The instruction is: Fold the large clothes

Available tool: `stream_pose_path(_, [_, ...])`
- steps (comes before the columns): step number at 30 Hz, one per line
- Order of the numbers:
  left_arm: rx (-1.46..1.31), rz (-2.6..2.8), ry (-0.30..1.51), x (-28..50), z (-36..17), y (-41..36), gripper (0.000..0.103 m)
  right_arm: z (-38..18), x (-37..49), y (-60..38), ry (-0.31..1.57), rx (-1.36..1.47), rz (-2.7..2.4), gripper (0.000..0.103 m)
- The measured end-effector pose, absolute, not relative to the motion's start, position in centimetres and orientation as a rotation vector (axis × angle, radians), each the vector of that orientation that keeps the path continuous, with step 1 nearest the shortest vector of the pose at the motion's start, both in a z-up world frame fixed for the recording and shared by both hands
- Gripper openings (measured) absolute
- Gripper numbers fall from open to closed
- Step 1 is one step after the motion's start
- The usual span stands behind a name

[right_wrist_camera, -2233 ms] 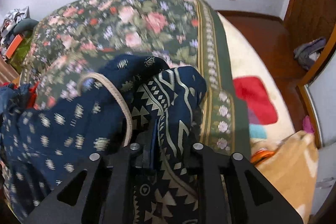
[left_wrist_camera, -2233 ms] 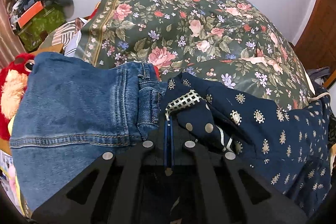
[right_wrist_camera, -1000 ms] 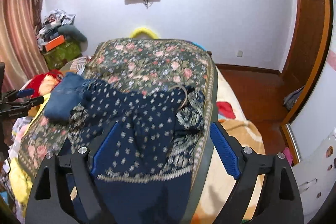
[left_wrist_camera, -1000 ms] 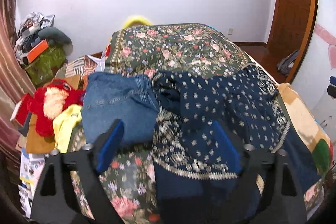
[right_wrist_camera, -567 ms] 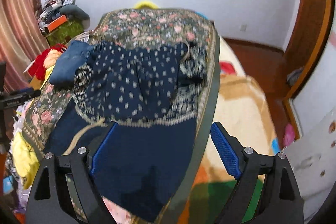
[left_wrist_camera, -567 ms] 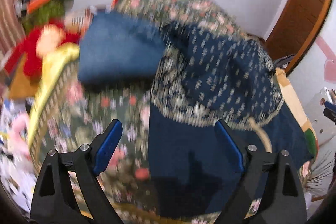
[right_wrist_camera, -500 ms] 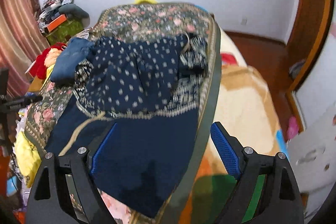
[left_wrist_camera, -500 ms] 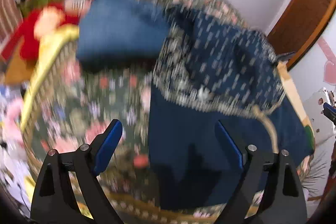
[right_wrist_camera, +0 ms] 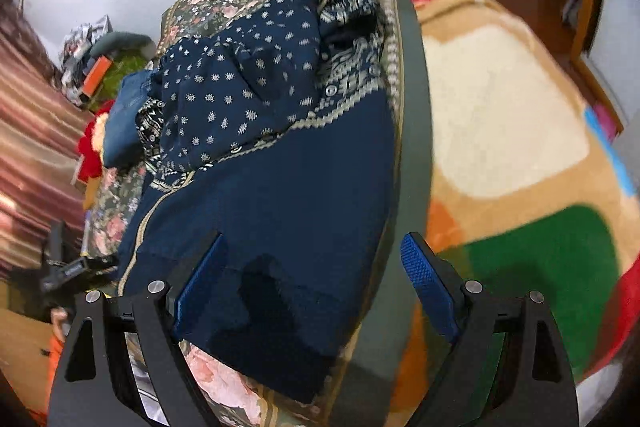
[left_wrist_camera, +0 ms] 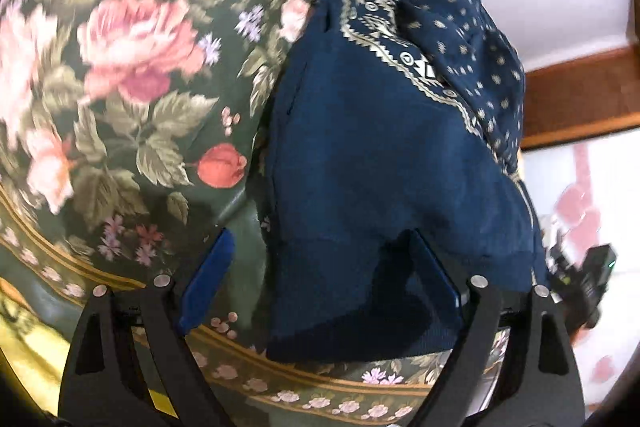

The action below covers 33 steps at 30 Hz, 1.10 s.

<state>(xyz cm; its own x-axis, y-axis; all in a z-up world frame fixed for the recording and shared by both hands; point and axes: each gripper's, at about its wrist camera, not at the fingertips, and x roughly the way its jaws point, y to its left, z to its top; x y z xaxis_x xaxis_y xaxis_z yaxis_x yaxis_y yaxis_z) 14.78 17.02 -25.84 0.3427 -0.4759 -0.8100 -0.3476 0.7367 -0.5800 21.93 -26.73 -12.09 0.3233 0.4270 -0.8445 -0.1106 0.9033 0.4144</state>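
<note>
A large navy garment is spread across a floral bedspread, its plain dark-blue lower part lying toward the cameras and its patterned upper part, dotted with small cream motifs, bunched farther back. A cream zigzag band is seen running across the cloth between the plain and the patterned parts.

The left gripper is held wide open, with nothing clasped between its blue pads. The bottom edge of the garment lies between the two fingers and just ahead of them; its hem corner is draped near the bordered edge of the bedspread. The left finger is placed over bare floral bedspread, the right finger over the dark cloth.

The right gripper is likewise spread wide and is holding nothing. The plain lower corner of the garment lies between and just ahead of its fingers, overhanging the bedspread's edge, with a dark shadow cast on the cloth there. The right pad is seen beyond the cloth, over a colourful blanket of tan, cream and green that lies beside the bedspread.

A folded pair of jeans is set at the far left of the bed, touching the patterned part of the garment, with a red plush toy just beside it.
</note>
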Motion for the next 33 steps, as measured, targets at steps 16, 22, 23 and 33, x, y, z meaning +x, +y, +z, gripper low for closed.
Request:
stream_pose_path(16, [-0.54, -0.124, 1.15, 17.4, -21.3, 13.5, 0.009, -13.5, 23.0, -27.8, 1.139, 0.43, 0.347, 0.009])
stream_pose_path(22, [-0.528, -0.171, 1.019, 19.4, -16.3, 13.9, 0.007, -10.1, 24.1, -26.5, 1.021, 0.357, 0.396, 0.008])
stream_pose_path(23, [-0.524, -0.18, 0.99, 19.8, -15.2, 14.0, 0.007, -9.4, 24.4, -26.3, 1.0, 0.345, 0.409, 0.008])
stream_pose_path(33, [-0.489, -0.183, 0.779, 27.2, -7.5, 14.6, 0.007, -4.9, 30.9, -24.0, 0.871, 0.256, 0.406, 0.007])
